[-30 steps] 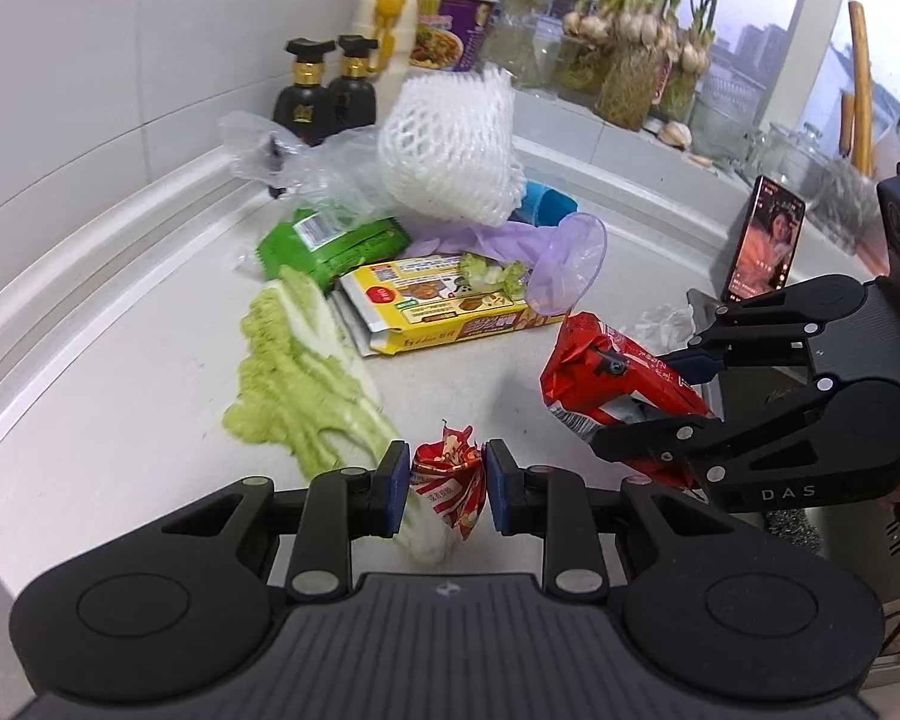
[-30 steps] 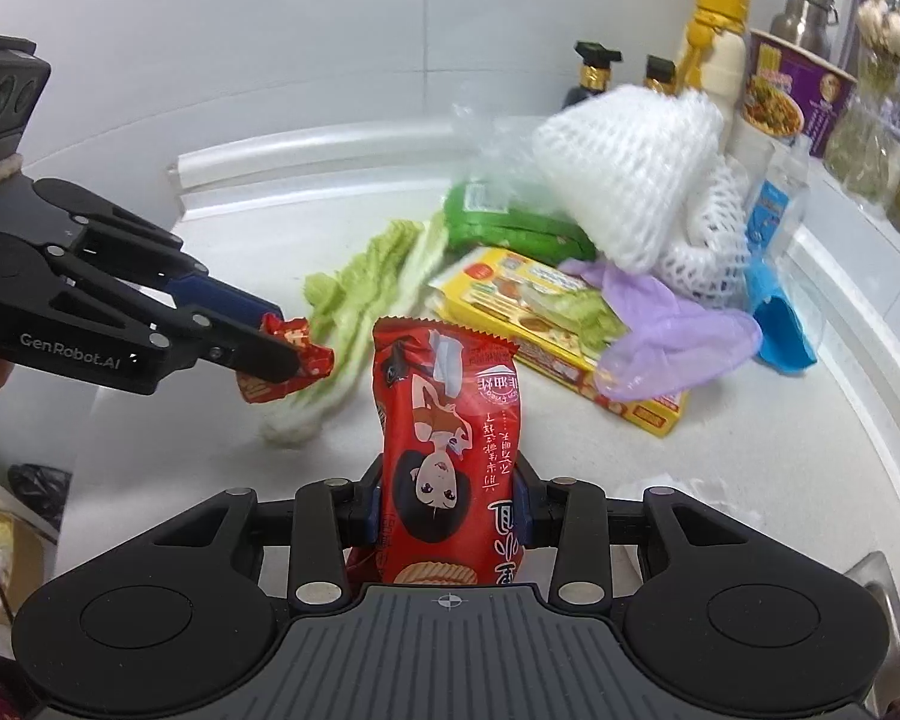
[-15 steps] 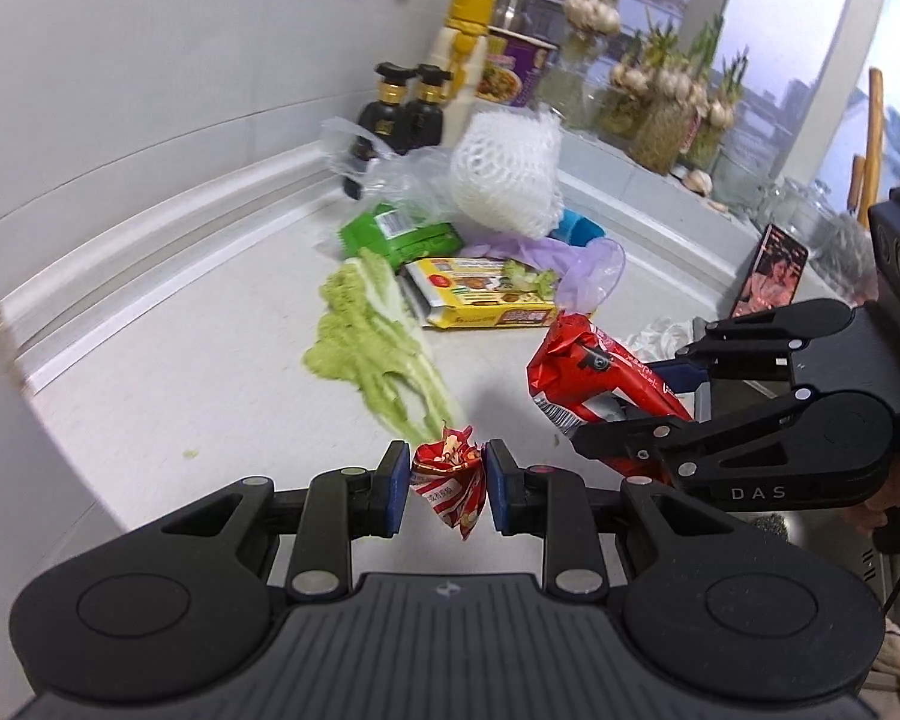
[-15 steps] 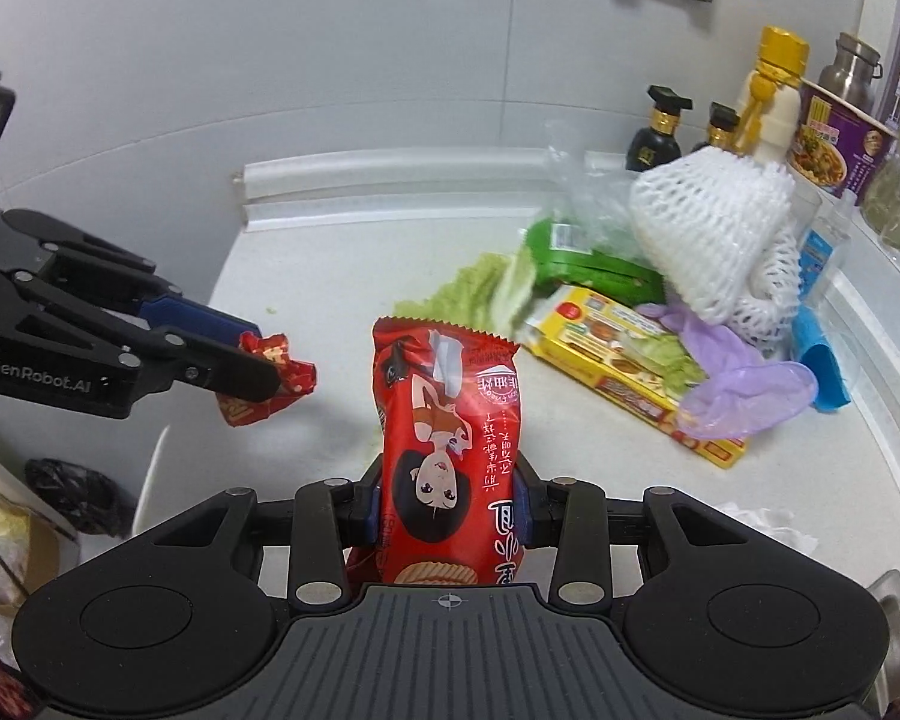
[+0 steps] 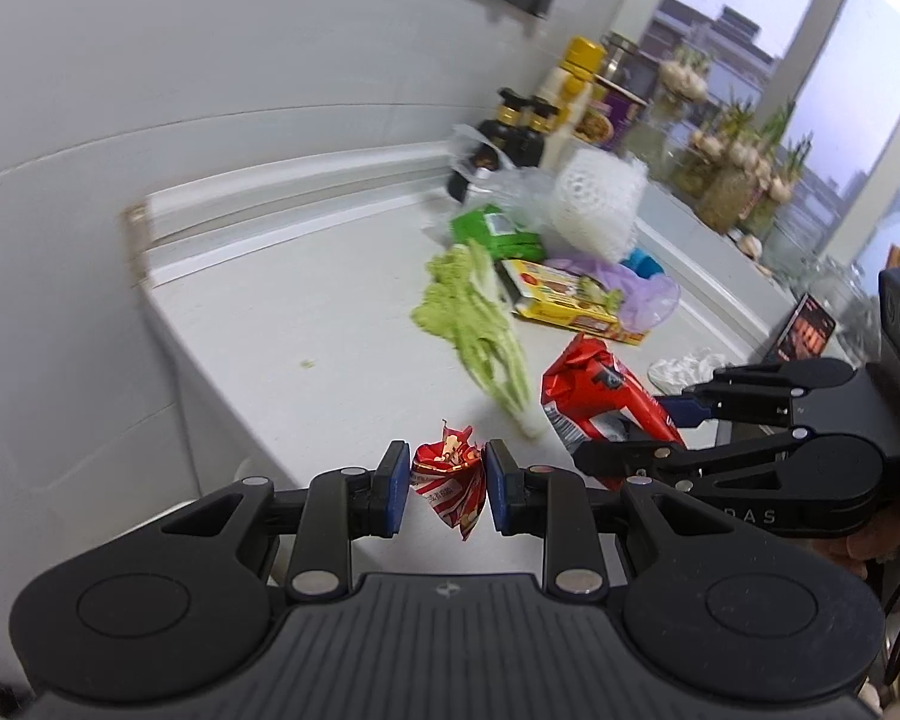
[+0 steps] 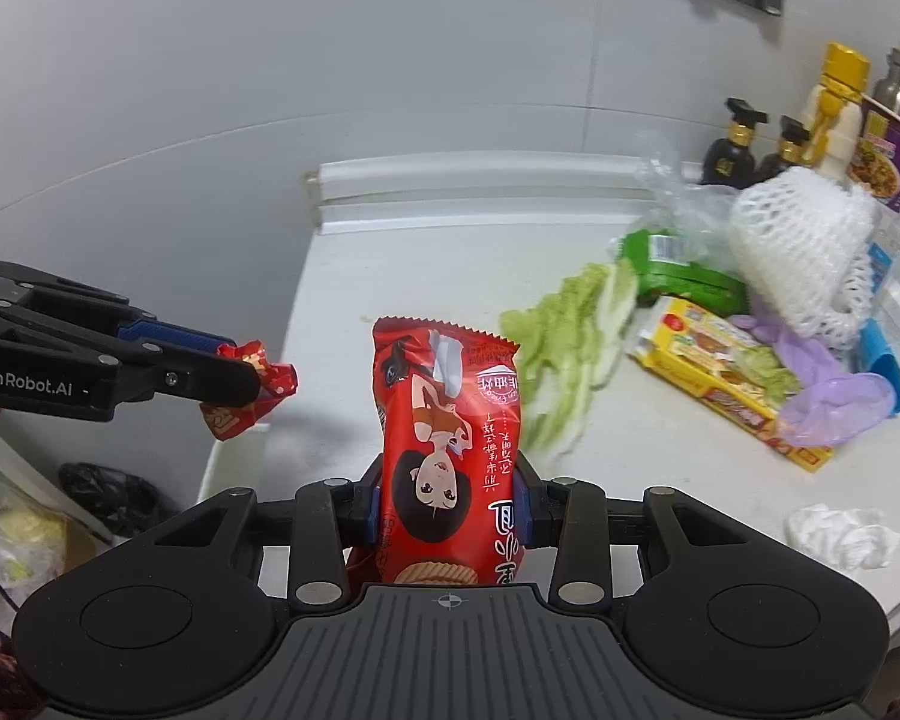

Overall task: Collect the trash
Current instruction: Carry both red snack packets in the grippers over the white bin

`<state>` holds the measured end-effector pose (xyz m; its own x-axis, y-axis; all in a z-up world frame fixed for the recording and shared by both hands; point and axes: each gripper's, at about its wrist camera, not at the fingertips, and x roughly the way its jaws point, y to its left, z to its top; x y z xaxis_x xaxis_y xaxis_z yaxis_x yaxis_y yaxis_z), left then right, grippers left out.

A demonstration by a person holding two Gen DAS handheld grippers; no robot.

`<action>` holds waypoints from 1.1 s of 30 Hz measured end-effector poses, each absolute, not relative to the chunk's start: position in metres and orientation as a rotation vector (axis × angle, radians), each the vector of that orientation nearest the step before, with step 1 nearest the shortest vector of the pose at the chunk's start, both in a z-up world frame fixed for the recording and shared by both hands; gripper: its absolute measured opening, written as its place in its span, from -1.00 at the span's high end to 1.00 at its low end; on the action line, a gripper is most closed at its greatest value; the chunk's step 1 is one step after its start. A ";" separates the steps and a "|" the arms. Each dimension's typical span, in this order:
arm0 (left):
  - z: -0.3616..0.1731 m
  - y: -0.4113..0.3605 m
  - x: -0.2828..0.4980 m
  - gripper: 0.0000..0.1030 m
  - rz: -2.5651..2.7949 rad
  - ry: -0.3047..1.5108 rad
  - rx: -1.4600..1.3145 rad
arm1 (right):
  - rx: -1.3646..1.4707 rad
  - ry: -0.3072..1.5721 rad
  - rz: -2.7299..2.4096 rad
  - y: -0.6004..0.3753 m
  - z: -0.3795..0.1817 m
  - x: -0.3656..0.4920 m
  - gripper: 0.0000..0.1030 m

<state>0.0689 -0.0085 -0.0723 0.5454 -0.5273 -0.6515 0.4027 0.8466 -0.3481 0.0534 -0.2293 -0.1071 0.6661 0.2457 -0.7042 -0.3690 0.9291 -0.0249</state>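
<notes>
We are holding a crumpled wrapper [image 5: 450,480] pinched between the blue pads of our left gripper [image 5: 441,487], hanging clear of the counter [image 5: 342,324] near its left end. To its right, our right gripper [image 6: 450,507] is clamping a red snack bag [image 6: 450,450] upright by its lower half, also off the counter. Farther right, more litter is lying on the counter: a cabbage leaf [image 6: 576,360], a yellow box [image 6: 726,378], a purple glove [image 6: 828,390], white foam netting [image 6: 804,252] and a crumpled tissue [image 6: 840,534].
</notes>
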 end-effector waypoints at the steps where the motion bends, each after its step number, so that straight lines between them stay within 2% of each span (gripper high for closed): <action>1: -0.074 -0.004 0.067 0.53 -0.542 0.828 -0.179 | -0.174 0.772 0.357 -0.225 -0.108 0.053 0.28; 23: -0.132 0.107 0.033 0.53 -0.266 0.893 -0.439 | -0.362 0.871 0.622 -0.090 -0.134 0.061 0.28; 33: -0.178 0.132 0.030 0.53 -0.160 0.992 -0.469 | -0.448 0.973 0.695 -0.035 -0.174 0.088 0.26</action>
